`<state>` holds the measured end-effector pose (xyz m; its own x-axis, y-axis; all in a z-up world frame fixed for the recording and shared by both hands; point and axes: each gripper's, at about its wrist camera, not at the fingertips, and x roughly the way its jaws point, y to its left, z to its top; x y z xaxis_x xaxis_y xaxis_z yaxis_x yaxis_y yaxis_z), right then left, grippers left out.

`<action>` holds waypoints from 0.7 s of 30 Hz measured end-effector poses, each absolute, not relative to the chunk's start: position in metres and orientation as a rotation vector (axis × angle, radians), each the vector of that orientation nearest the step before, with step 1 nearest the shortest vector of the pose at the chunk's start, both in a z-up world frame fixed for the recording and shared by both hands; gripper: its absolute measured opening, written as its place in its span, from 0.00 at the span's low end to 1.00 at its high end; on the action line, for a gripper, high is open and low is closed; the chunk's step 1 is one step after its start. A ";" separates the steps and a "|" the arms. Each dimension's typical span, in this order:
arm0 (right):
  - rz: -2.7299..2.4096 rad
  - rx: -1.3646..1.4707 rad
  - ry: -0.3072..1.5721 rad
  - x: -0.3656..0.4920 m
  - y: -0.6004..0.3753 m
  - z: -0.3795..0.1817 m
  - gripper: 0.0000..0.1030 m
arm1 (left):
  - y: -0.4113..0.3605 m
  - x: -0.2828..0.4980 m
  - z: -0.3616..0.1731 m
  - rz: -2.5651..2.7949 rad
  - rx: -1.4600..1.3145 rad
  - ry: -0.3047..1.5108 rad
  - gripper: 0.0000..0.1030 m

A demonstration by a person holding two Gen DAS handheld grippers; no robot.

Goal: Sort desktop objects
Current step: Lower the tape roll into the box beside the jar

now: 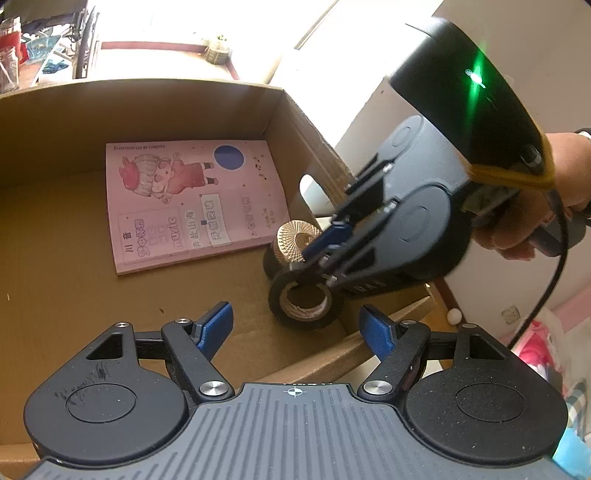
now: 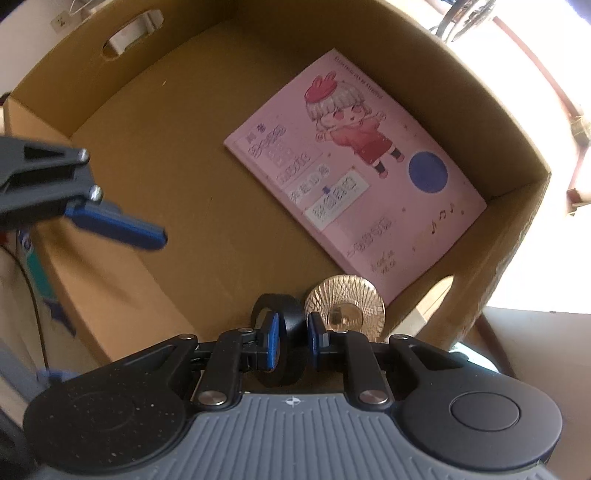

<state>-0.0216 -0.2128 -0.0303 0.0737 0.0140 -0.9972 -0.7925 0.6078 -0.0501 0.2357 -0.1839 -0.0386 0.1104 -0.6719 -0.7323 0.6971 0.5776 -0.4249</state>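
The left wrist view shows the right tool (image 1: 325,254) from outside: reaching down into the open brown cardboard box (image 1: 140,110), its blue pads clamped on the wall of the black roll of tape (image 1: 304,299), which stands on edge on the box floor near the front right corner. A hand (image 1: 535,206) grips the tool's handle, and a green light glows on its black housing. The right wrist view shows the same grip from above, one blue pad inside the roll's (image 2: 284,332) hole and one outside. Only this view shows the handle cutout (image 2: 129,33) in the far wall.

The left tool (image 1: 297,325) hangs empty above the box's near edge, its jaws parted and nothing between them; one of its blue fingers (image 2: 118,225) enters the right wrist view from the left.

A gold ribbed disc-topped object (image 1: 295,240) stands just beside the tape. A pink notebook with a cartoon figure (image 1: 192,203) lies flat on the box floor. Beyond the box, bright window light washes out the room; glass jars (image 1: 9,62) stand at the far left.
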 end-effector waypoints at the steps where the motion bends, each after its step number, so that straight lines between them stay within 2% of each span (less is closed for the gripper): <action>1: 0.687 -0.726 1.383 -0.022 -0.215 -0.031 0.18 | -0.184 0.235 -0.039 -1.006 0.028 1.058 0.73; 21: 0.632 -0.888 1.409 -0.037 -0.210 -0.038 0.21 | -0.180 0.236 -0.036 -1.014 0.017 1.040 0.75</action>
